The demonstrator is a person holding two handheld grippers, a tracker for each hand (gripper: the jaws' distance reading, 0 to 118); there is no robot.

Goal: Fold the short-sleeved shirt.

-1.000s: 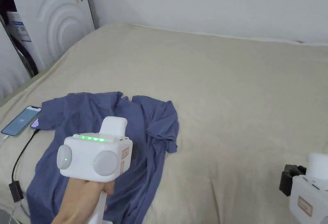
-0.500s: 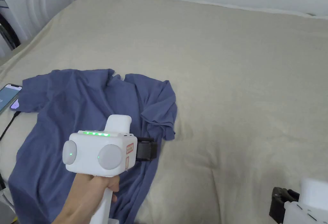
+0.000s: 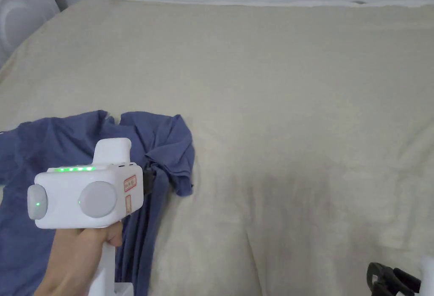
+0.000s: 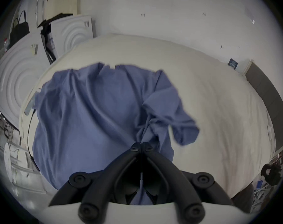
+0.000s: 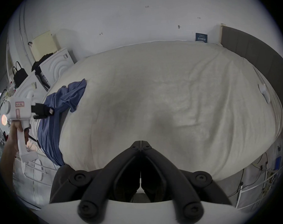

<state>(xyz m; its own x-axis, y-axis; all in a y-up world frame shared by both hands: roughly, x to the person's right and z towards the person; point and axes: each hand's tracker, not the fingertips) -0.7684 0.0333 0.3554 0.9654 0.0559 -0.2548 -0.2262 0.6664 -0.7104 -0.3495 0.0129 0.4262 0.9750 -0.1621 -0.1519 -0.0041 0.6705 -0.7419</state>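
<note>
Both grippers closed: left gripper pinches shirt fabric, right gripper empty

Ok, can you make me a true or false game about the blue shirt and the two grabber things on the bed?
1. The blue shirt is folded into a neat square. False: it lies rumpled and spread out on the bed.
2. The left gripper has its jaws closed on shirt cloth. True.
3. The right gripper is pinching the shirt too. False: its jaws are together with nothing between them, over bare bed away from the shirt.
4. The shirt lies on the left side of the bed in the head view. True.
5. The bed cover is bright red. False: it is a pale cream colour.
</note>
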